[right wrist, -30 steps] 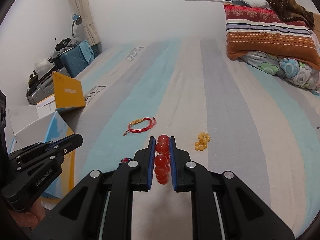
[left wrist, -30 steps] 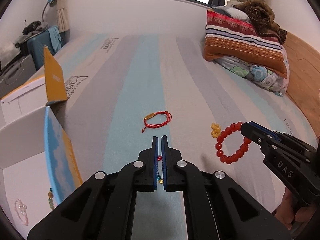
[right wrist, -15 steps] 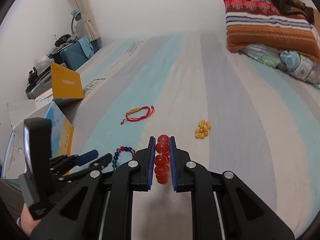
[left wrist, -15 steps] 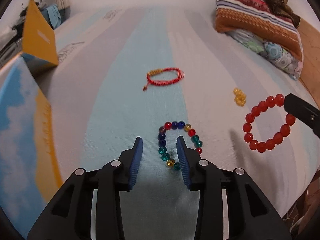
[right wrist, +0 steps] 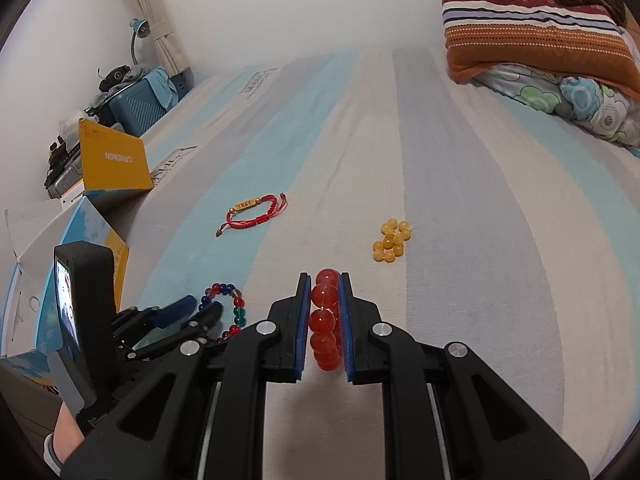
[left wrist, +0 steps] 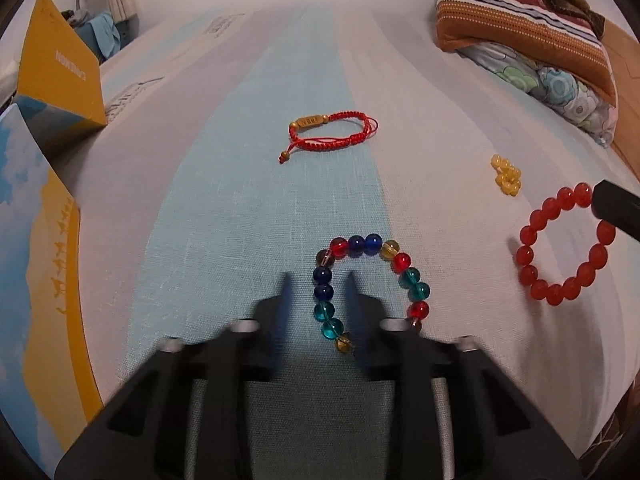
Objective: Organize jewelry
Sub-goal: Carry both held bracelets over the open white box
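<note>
Closing on the left arc of the multicoloured bead bracelet (left wrist: pixel 364 243) lying on the striped bedsheet (left wrist: pixel 240 200), the left gripper (left wrist: pixel 319 280) has pads still clear of the beads; centring first would steady the pinch. Only the right wrist view shows the right gripper (right wrist: pixel 324 300) clamped on the red bead bracelet (right wrist: pixel 325 295).

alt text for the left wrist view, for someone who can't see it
The left gripper, blurred from closing, has its jaws either side of one arc of a multicoloured bead bracelet lying on a striped bed sheet. A red cord bracelet lies farther off, yellow beads and a red bead bracelet to the right.
</note>
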### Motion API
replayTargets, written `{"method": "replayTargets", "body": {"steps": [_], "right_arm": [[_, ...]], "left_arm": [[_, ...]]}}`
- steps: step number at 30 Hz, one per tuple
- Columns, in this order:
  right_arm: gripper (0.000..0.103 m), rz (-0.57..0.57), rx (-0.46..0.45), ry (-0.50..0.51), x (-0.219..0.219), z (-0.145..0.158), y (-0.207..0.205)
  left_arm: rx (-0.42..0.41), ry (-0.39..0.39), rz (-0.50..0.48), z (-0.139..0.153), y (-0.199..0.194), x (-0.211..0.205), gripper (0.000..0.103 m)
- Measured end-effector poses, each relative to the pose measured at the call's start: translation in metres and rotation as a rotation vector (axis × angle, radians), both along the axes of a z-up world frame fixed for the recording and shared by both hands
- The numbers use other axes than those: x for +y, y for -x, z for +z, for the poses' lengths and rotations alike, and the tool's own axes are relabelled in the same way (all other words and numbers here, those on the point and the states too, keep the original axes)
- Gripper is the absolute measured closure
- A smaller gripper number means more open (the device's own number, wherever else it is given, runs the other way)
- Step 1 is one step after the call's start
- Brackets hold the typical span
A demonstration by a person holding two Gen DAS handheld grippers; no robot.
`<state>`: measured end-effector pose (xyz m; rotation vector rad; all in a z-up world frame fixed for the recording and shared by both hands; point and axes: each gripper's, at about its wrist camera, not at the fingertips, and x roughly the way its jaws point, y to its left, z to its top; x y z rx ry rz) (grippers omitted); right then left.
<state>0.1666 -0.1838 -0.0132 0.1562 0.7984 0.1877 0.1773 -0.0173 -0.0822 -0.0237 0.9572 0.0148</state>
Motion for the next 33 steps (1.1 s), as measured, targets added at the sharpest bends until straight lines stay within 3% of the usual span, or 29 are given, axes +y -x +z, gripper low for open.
{"method": "replayTargets", "body": {"steps": [8, 33], "right_arm": [[0.09, 0.0, -0.009, -0.006, 0.0, 0.006, 0.004], [0.09, 0.018, -0.014, 0.014, 0.02, 0.04, 0.018]], "left_arm": [[-0.001, 0.084, -0.007, 0.014, 0.005, 0.008, 0.094], [-0.122, 0.047, -0.014, 0.11, 0.039, 0.014, 0.094]]}}
